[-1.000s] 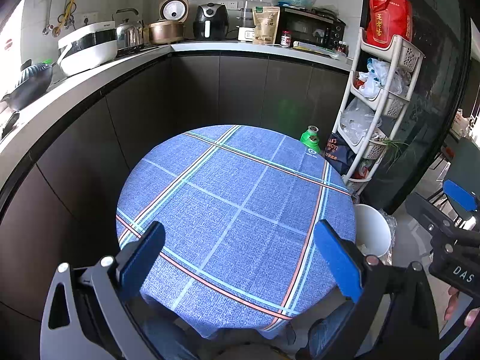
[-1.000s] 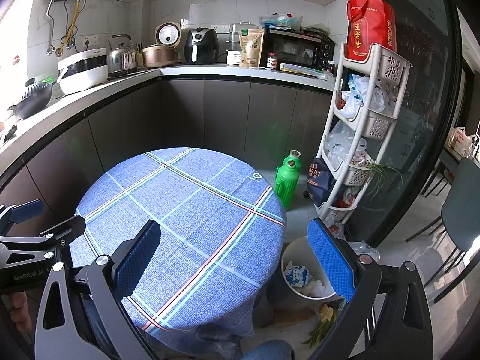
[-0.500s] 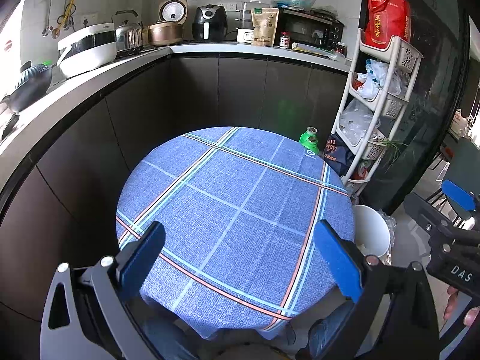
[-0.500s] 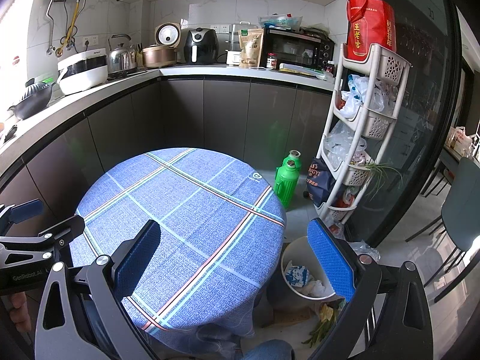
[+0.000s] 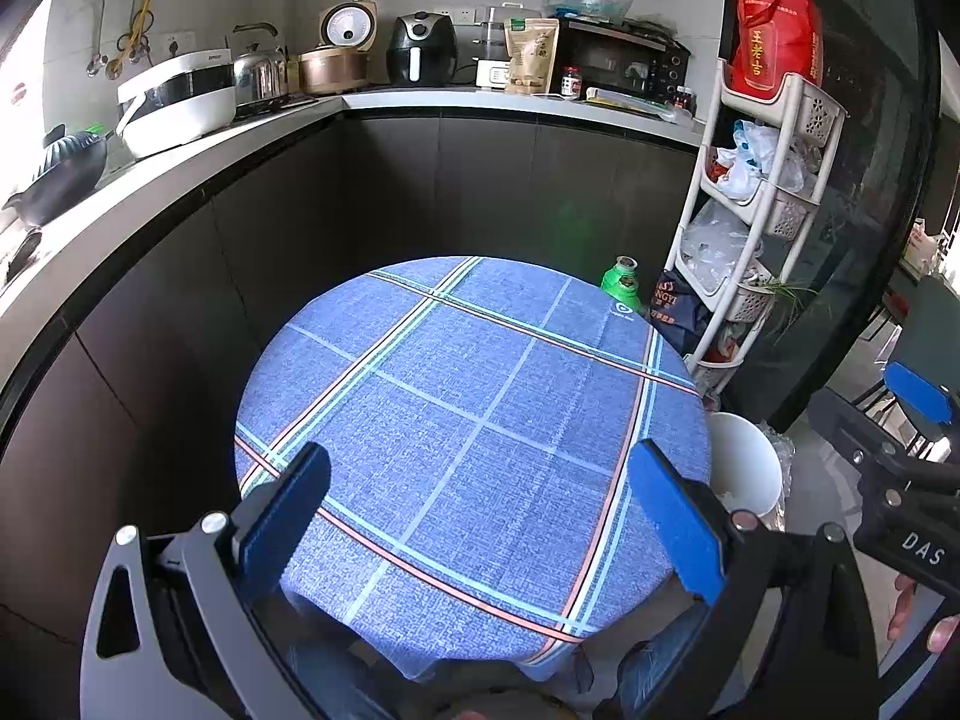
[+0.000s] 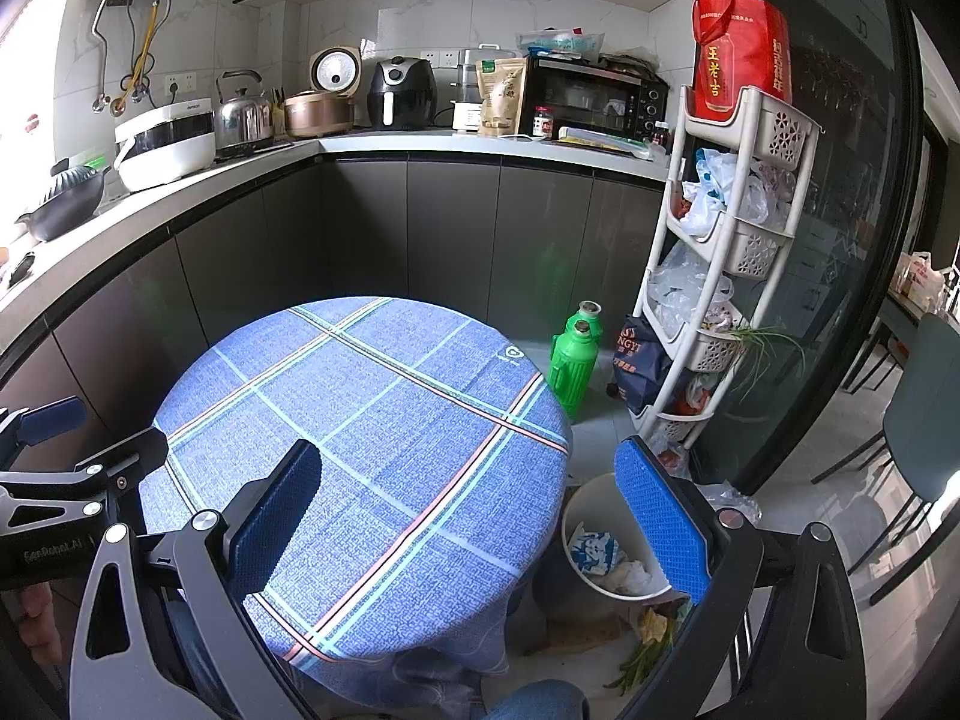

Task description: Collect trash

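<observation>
A round table with a blue plaid cloth point(image 5: 480, 420) point(image 6: 372, 420) stands in front of me. My left gripper point(image 5: 480, 522) is open and empty above its near edge. My right gripper point(image 6: 474, 516) is open and empty above the table's right edge. A white trash bin point(image 6: 600, 510) point(image 5: 744, 462) stands on the floor to the right of the table, with a blue and white wrapper point(image 6: 591, 549) and crumpled paper point(image 6: 630, 576) inside. Green scraps point(image 6: 645, 654) lie on the floor beside the bin.
A green thermos point(image 6: 573, 360) and a dark bag point(image 6: 639, 360) stand on the floor behind the table. A white tiered rack point(image 6: 720, 276) with plastic bags stands at the right. A dark counter point(image 5: 372, 108) with appliances curves round the left and back. A chair point(image 6: 918, 408) is at far right.
</observation>
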Demonstrator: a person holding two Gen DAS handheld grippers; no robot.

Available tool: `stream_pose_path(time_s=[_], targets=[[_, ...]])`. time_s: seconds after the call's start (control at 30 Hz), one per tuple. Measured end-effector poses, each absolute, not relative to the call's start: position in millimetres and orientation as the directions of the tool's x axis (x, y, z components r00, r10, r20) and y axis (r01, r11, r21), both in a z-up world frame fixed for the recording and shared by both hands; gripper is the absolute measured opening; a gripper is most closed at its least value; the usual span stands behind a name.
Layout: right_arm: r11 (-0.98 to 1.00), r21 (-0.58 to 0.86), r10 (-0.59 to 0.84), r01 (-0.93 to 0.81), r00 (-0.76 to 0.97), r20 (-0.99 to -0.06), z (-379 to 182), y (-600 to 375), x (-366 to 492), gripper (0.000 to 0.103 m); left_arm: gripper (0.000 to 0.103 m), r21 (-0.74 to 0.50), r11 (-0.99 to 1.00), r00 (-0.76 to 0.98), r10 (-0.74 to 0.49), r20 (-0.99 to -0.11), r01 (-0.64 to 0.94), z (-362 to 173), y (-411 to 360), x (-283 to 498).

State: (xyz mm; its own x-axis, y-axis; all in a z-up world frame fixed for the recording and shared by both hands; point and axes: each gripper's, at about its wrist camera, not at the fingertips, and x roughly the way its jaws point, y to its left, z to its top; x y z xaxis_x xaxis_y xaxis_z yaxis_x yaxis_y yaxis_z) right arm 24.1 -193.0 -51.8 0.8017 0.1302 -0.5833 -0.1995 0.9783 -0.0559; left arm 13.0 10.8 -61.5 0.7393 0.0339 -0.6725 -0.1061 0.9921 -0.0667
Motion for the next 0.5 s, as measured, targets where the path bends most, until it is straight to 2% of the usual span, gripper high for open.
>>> stream_pose_path(time_s=[0.5], targets=[[0.979, -0.054, 0.128, -0.196, 0.800, -0.586, -53.2, -193.5, 24.8, 0.094, 0.099, -0.061, 0.992, 0.738, 0.037, -0.673, -0.106, -63.8, 8.0, 13.4]])
